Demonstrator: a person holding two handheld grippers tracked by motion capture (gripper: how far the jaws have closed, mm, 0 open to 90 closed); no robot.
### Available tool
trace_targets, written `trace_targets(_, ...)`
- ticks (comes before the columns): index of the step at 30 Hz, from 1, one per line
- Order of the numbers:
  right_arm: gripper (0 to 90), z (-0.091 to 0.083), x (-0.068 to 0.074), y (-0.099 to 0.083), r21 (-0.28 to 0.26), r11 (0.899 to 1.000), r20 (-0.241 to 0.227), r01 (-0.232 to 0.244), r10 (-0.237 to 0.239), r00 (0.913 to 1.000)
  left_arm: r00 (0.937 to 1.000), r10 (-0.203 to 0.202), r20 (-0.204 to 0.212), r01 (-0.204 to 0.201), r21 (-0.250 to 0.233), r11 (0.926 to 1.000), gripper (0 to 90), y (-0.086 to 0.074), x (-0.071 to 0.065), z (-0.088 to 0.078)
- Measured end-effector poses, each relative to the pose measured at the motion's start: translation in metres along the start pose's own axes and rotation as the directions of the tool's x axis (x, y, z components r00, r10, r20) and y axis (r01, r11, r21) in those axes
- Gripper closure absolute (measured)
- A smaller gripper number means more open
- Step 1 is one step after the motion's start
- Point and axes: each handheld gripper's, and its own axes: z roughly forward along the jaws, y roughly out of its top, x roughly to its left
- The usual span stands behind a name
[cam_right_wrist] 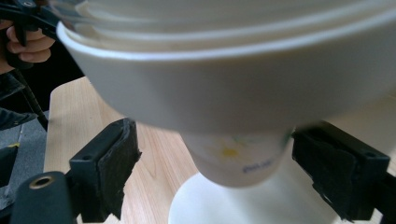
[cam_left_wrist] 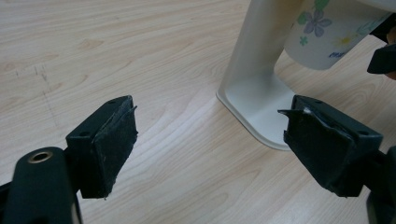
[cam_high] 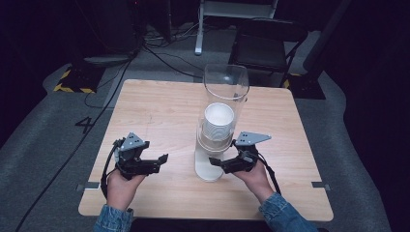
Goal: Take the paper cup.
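A cup dispenser stands on the wooden table (cam_high: 159, 106): a clear tube (cam_high: 226, 87) on a white base (cam_high: 208, 169), with a stack of white paper cups (cam_high: 218, 121) inside. The lowest cup (cam_right_wrist: 238, 158), printed with flowers, pokes out below the white collar (cam_right_wrist: 233, 93). My right gripper (cam_high: 215, 162) (cam_right_wrist: 217, 172) is open, its jaws either side of that cup's bottom end, the right pad close and the left pad apart from it. My left gripper (cam_high: 162, 162) (cam_left_wrist: 210, 135) is open and empty, low over the table, facing the base (cam_left_wrist: 254, 98) and the cup (cam_left_wrist: 327, 37).
Behind the table a black chair (cam_high: 266, 43) and a white stand leg (cam_high: 199, 29) sit on the grey floor, with cables running at the back left. The person's hands rest near the table's front edge.
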Motion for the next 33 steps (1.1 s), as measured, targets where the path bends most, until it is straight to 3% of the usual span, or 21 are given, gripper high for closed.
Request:
trace_targets(7, 17.1, 0.011, 0.0, 0.0, -0.032, 0.999, 0.033, 0.007, -0.006, 0.9994, 0.9998, -0.016, -0.014, 0.016, -0.004, 0.9999, 16.9, -0.009, 0.001, -0.006)
trace_targets(11, 18.7, 0.013, -0.002, 0.001, -0.064, 0.998, 0.029, 0.019, -0.017, 0.9994, 0.9993, -0.026, -0.025, 0.026, 0.003, 0.9996, 16.9, -0.012, 0.003, -0.006)
trace_targets(14, 20.8, 0.017, 0.002, 0.002, -0.072, 0.995, 0.058, 0.063, -0.059, 0.9966, 0.9992, -0.029, -0.028, 0.03, 0.007, 0.9995, 16.9, -0.013, 0.005, -0.006)
trace_targets(17, 30.4, 0.016, 0.005, 0.001, -0.071, 0.994, 0.124, 0.083, -0.074, 0.9895, 0.9991, -0.033, -0.026, 0.033, 0.012, 0.9994, 16.9, -0.014, 0.005, -0.005)
trace_targets(33, 32.9, 0.015, 0.005, -0.002, -0.083, 0.99, 0.129, 0.112, -0.101, 0.9865, 0.9987, -0.044, -0.026, 0.045, 0.018, 0.9988, 16.9, -0.013, 0.007, -0.001)
